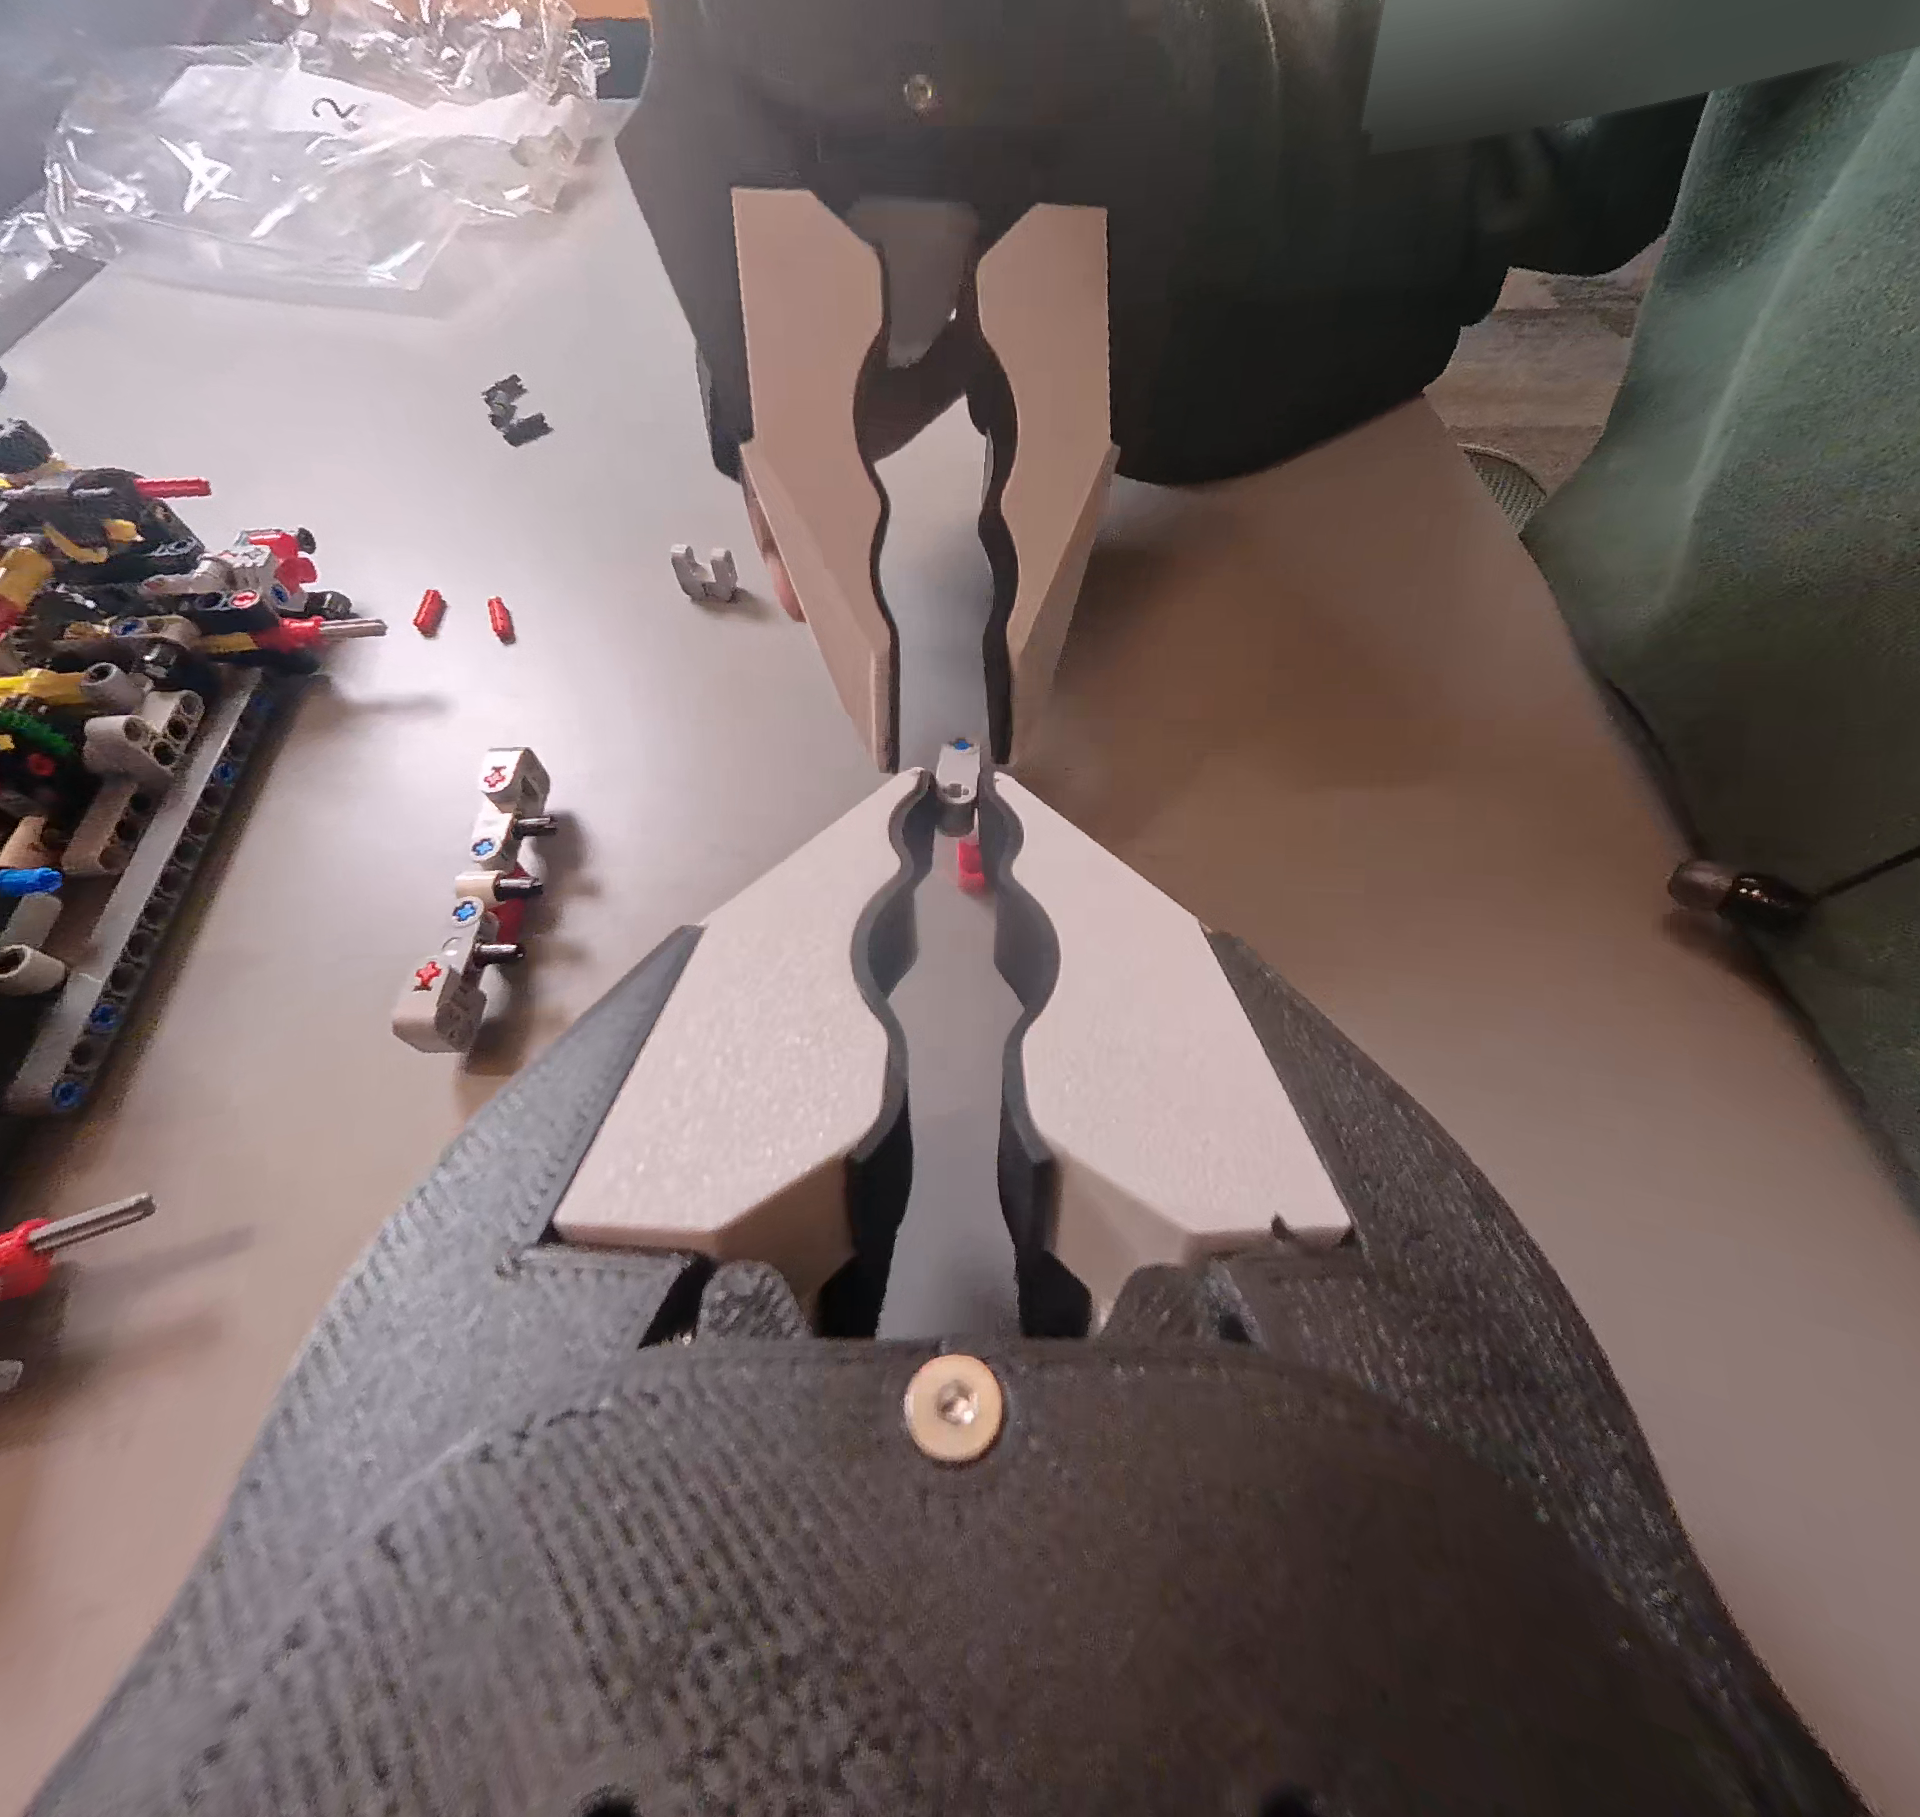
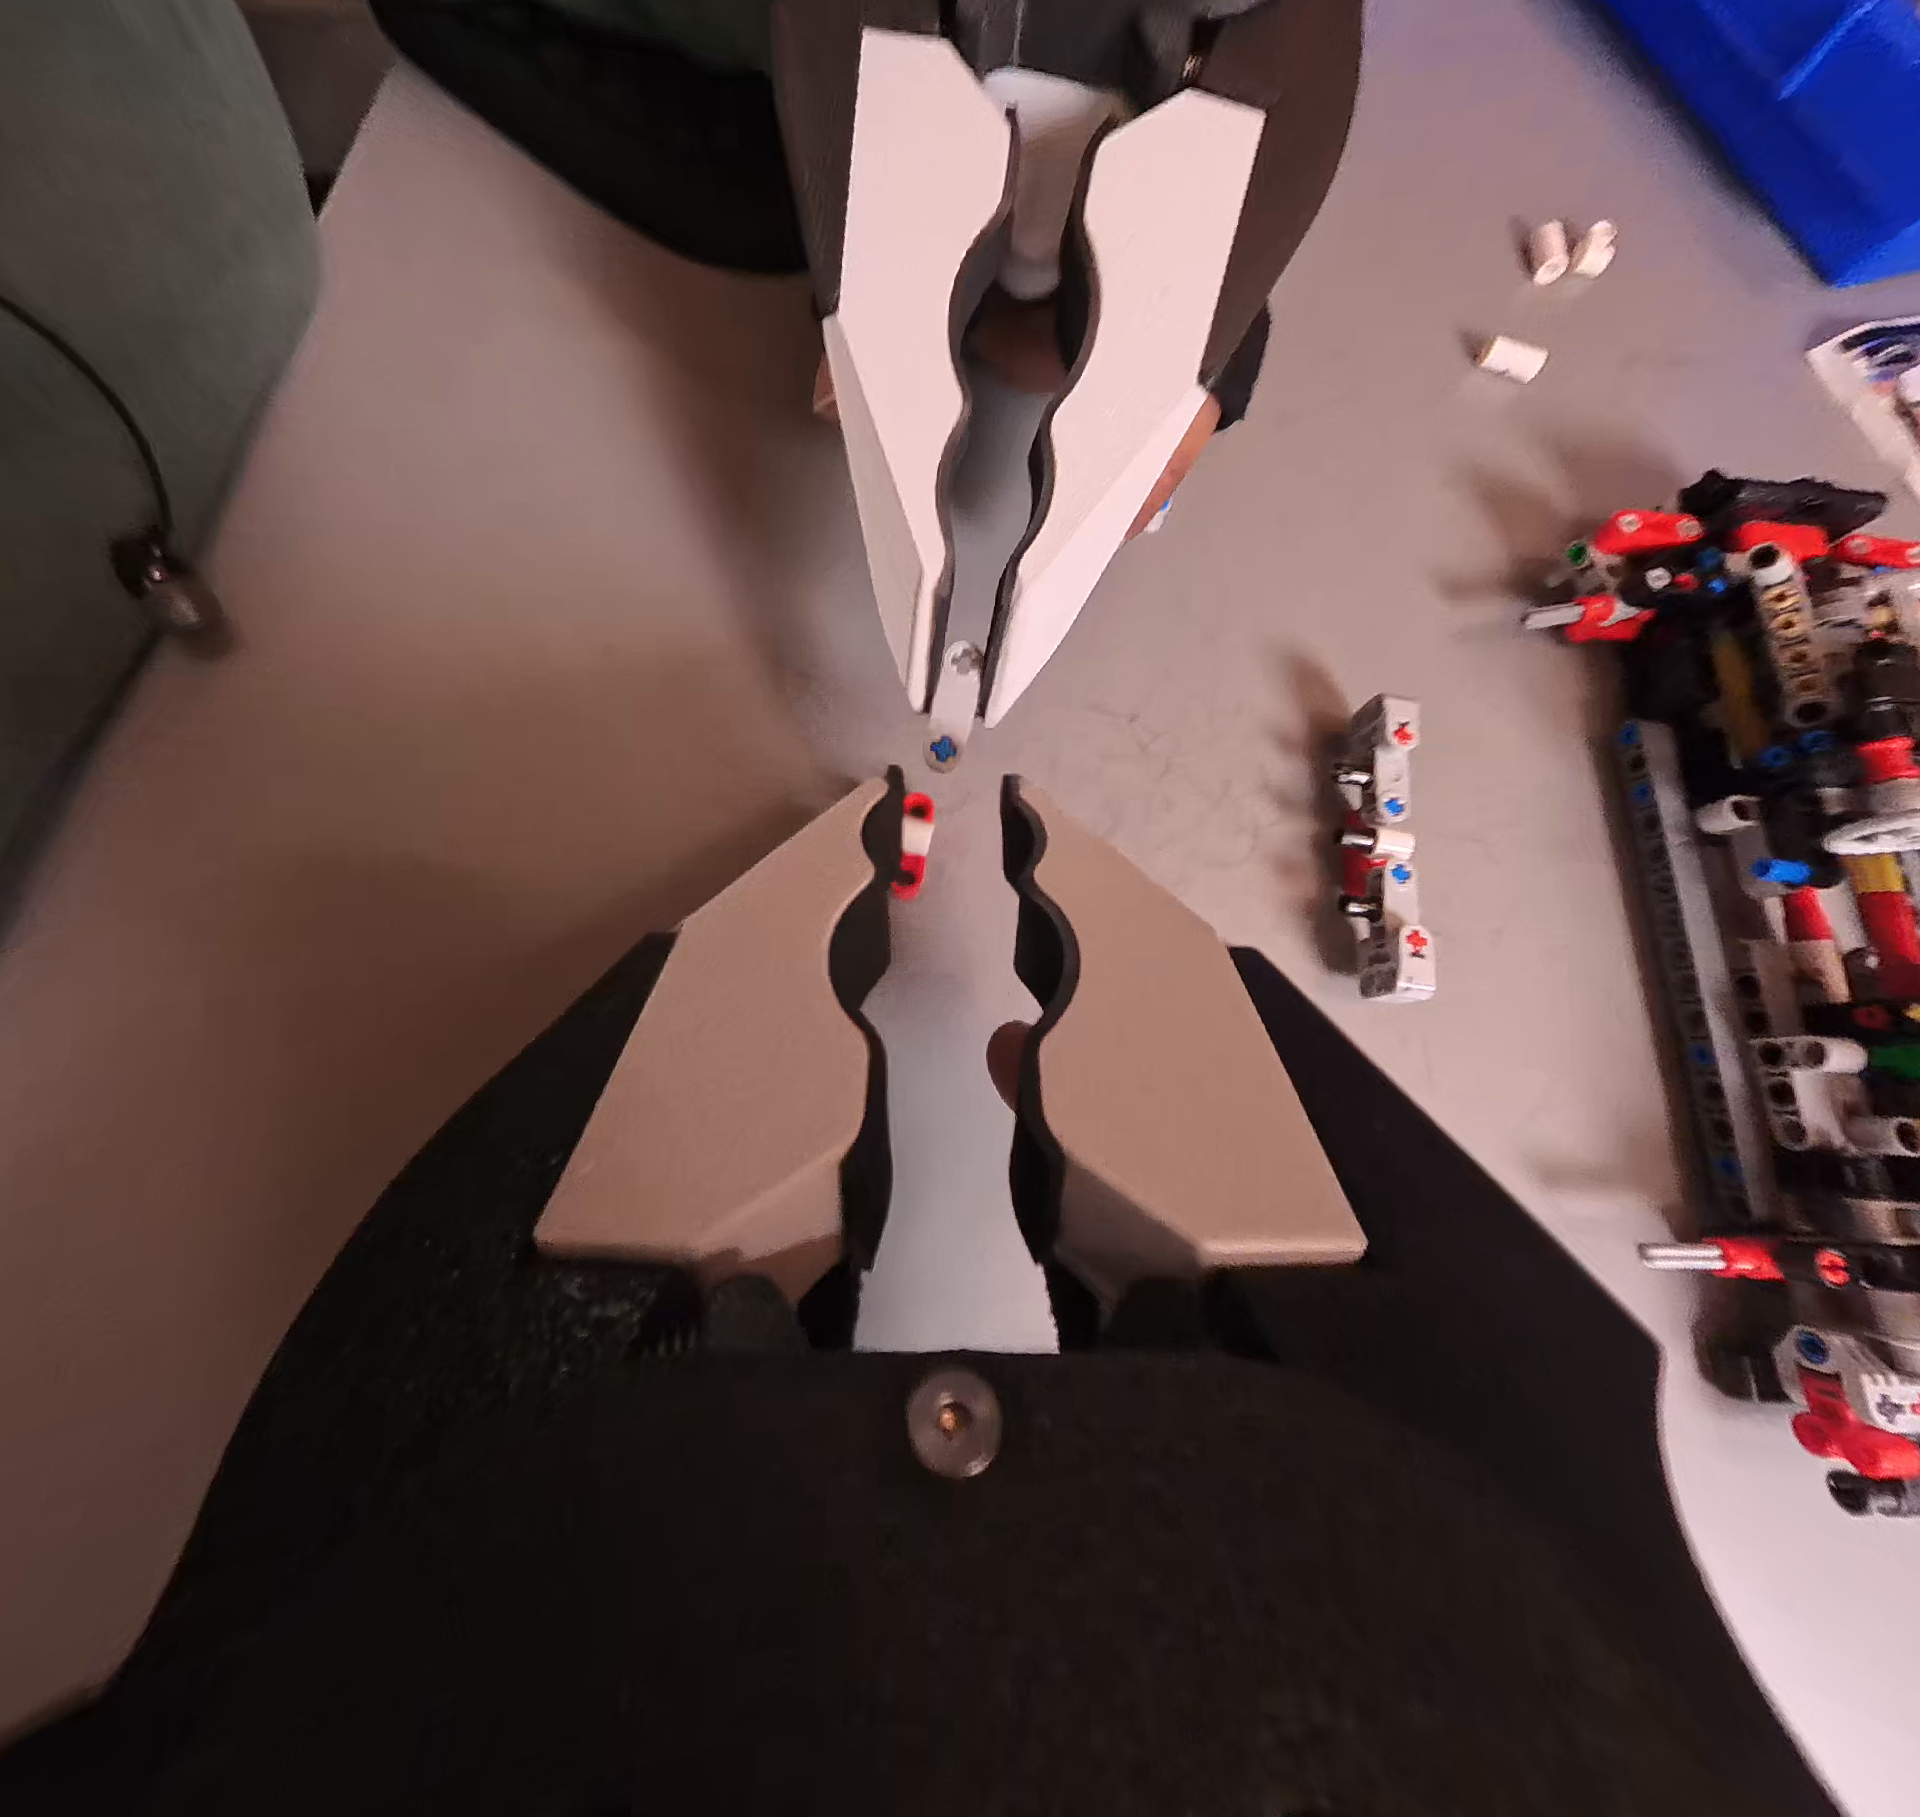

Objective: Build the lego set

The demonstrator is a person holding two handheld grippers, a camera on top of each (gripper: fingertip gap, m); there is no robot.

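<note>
Grey table strewn with Lego, two tongs tip to tip.
Left tongs pinched a grey piece; right tongs gaped, a red pin at one finger. No legible writing.

Lighting: soft, even daylight; tabletop evenly lit, soft shadows beside parts left of the jaws. Quality: wide-angle bending at edges; right wrist view motion-blurred right of the jaws; glare on plastic bags.
</note>
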